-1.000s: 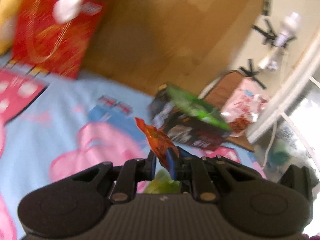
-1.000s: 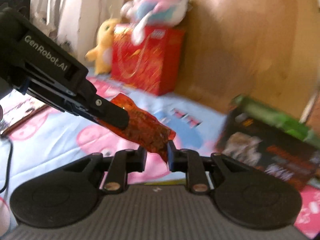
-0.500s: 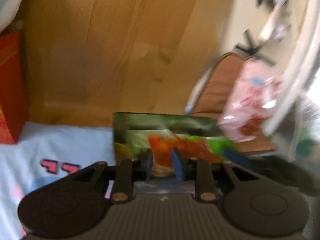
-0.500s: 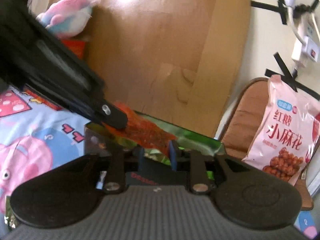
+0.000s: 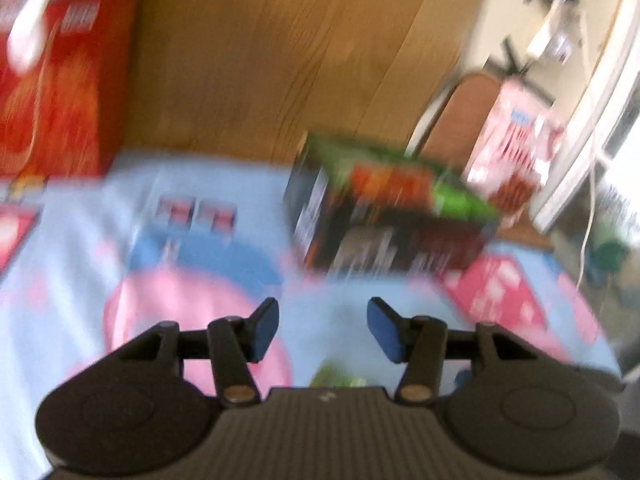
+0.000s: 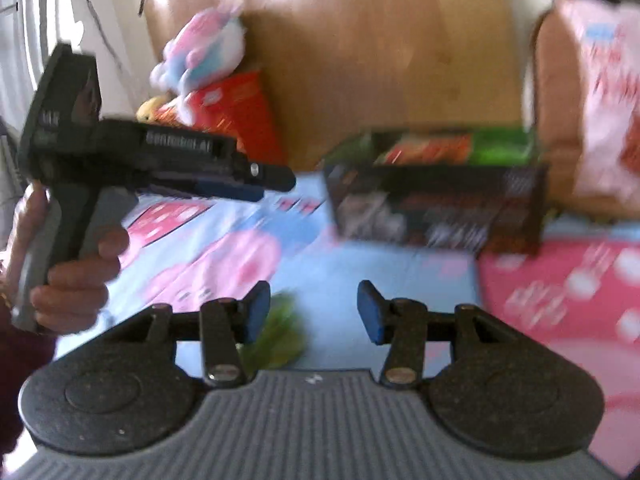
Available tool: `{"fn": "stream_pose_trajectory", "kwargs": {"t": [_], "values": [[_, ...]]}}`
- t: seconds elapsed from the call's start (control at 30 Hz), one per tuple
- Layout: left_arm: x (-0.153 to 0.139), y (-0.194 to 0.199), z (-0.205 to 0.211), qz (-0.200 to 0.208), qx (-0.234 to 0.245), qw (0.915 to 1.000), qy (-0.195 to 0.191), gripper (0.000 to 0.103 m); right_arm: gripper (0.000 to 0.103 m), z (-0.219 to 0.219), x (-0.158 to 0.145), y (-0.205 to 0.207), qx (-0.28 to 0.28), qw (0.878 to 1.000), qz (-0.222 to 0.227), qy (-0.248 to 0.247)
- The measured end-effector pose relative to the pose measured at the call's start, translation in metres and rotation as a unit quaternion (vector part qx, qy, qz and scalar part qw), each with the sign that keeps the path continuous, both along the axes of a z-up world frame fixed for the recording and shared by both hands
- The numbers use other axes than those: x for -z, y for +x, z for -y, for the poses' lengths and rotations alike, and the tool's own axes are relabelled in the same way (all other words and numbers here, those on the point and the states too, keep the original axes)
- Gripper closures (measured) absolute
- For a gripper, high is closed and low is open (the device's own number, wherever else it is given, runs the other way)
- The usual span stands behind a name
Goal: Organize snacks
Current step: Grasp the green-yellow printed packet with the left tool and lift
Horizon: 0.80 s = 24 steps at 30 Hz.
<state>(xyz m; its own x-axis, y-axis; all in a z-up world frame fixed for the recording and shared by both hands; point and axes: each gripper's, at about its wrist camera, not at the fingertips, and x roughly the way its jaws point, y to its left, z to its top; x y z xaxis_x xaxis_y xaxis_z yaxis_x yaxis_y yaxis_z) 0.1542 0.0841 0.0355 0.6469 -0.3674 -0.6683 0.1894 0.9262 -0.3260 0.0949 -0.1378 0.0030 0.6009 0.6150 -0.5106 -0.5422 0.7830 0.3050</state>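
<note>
Currently both frames are motion-blurred. Left gripper [image 5: 322,328]: jaws opening, blue pads apart, nothing between them; only the blue and pink bedsheet [image 5: 80,264] shows through the gap. Right gripper [image 6: 310,310]: jaws likewise opening and empty. The orange snack packet [image 6: 430,148] lies inside the dark open-topped box [image 6: 436,208], which stands on the sheet against the wooden headboard [image 6: 380,52]. A green snack packet [image 6: 280,332] lies on the sheet just below the right gripper's left pad. A large pink snack bag [image 6: 604,92] leans upright beside the box. A hand [image 6: 76,280] holds the left gripper's handle.
</note>
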Motion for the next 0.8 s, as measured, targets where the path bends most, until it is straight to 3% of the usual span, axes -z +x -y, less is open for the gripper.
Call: {"fn": "stream_pose_trajectory", "kwargs": {"t": [0.1,0.23,0.4,0.7,0.8], "values": [[0.023,-0.016,-0.009,-0.04,0.002,0.9989,-0.022,0.054,0.052,-0.012,0.005,-0.012,-0.018,1.0,-0.013,-0.017],[0.024,-0.04,-0.008,-0.035,0.006,0.9984,-0.043,0.054,0.052,-0.032,0.016,-0.02,-0.03,0.997,-0.005,-0.072],[0.023,-0.054,0.029,-0.033,0.04,0.9984,-0.025,0.054,0.048,-0.035,0.019,-0.036,-0.015,0.994,0.026,-0.108],[0.023,-0.085,0.097,-0.044,0.141,0.9886,-0.03,0.054,0.049,0.037,0.025,-0.082,0.042,0.992,0.031,-0.115],[0.024,-0.087,0.112,-0.047,0.153,0.9865,-0.033,0.063,0.048,0.062,0.029,-0.1,0.072,0.991,0.033,-0.107]]}}
